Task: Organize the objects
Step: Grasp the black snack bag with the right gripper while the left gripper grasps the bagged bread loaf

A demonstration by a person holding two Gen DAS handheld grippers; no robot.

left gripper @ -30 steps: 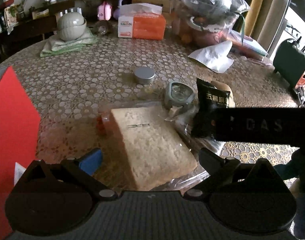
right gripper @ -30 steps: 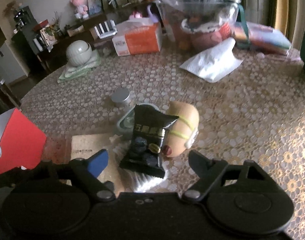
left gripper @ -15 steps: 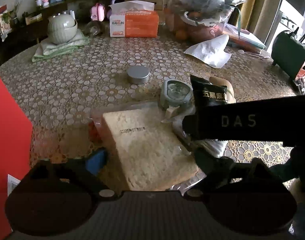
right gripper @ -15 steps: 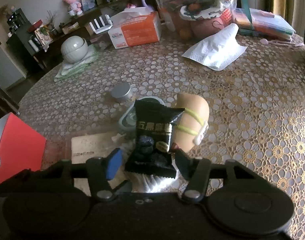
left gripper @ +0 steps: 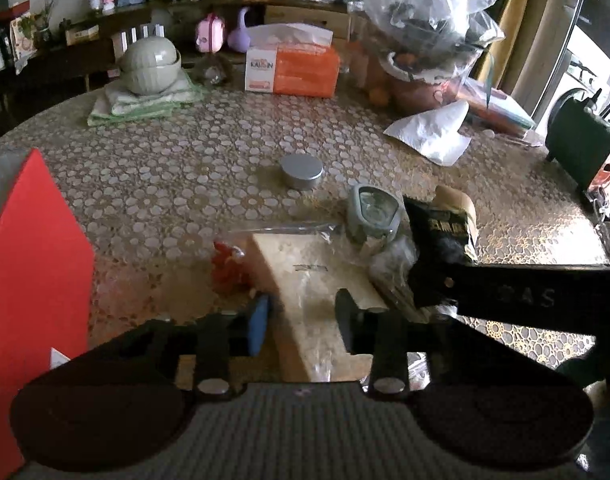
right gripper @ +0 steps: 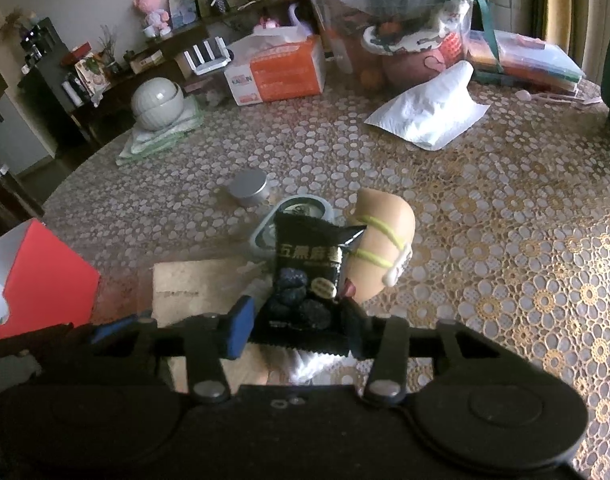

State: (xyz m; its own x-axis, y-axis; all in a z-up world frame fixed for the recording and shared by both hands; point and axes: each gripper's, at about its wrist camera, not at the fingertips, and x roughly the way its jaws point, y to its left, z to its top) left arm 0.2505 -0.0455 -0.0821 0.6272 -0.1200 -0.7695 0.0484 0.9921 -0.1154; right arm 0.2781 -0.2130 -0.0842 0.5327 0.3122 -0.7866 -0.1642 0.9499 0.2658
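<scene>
My left gripper [left gripper: 301,322] is shut on the near end of a pale beige slab in clear plastic wrap [left gripper: 309,280], which lies on the table. My right gripper [right gripper: 295,326] is shut on a black snack packet [right gripper: 311,276] and holds it upright; the packet also shows in the left wrist view [left gripper: 441,240]. Behind the packet lie a tan sausage-shaped toy with yellow bands [right gripper: 381,240] and a grey-green lidded container [right gripper: 293,212]. A small silver tin [left gripper: 301,172] sits farther back.
A red box [left gripper: 29,264] stands at the left edge. White paper [right gripper: 429,112], an orange tissue box [left gripper: 293,68], stacked bowls on folded cloths [left gripper: 149,68] and a bulging plastic bag [left gripper: 429,20] crowd the table's far side. A dark green appliance [left gripper: 581,152] stands far right.
Both grippers have closed from open: the left on the wrapped slab, the right on the black snack packet. The right gripper has crossed in front of the left view.
</scene>
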